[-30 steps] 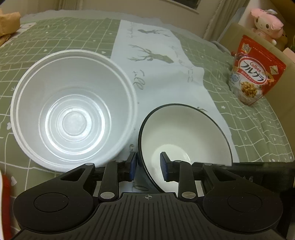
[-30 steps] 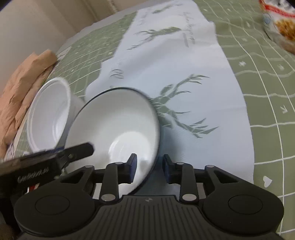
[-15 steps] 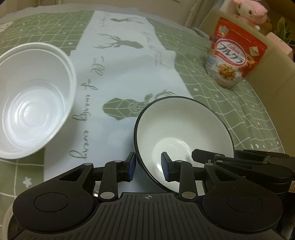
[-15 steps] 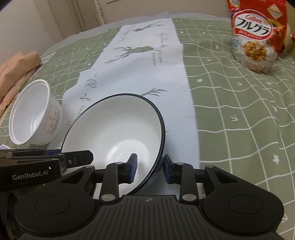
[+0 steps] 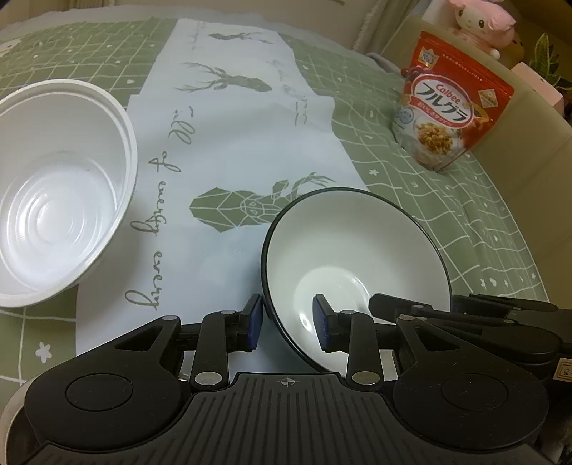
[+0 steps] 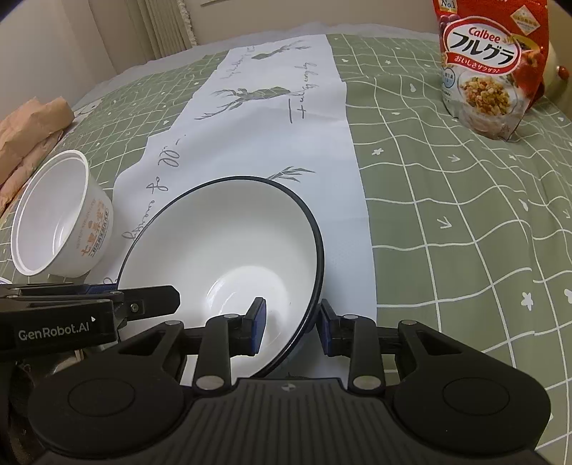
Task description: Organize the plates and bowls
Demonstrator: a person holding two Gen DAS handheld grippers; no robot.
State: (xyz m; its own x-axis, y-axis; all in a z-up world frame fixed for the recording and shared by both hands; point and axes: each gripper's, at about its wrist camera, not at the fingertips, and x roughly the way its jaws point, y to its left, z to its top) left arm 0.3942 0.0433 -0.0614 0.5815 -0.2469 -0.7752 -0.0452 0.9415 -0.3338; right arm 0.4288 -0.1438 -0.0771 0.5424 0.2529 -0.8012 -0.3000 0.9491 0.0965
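Observation:
A white bowl with a dark rim (image 5: 357,243) hangs tilted just over the table, gripped from both sides. My left gripper (image 5: 287,322) straddles its left rim, one pad outside and one inside. My right gripper (image 6: 291,322) is shut on the opposite rim of the same bowl (image 6: 221,232). The left gripper's fingers (image 6: 150,300) show at the bowl's far side in the right wrist view. A white plastic bowl (image 5: 60,193) with orange print (image 6: 53,211) rests on the table, off to the left and apart from the held bowl.
A white runner printed with deer (image 5: 232,143) lies over a green checked tablecloth (image 5: 429,200). A red cereal bag (image 6: 489,68) stands at the back right. Crumpled brown paper (image 6: 28,125) lies at the far left edge. A pink plush toy (image 5: 479,21) sits behind the table.
Both grippers carried the dark-rimmed bowl to the right, away from the plastic bowl it had been right beside. Over the last half second nothing has moved.

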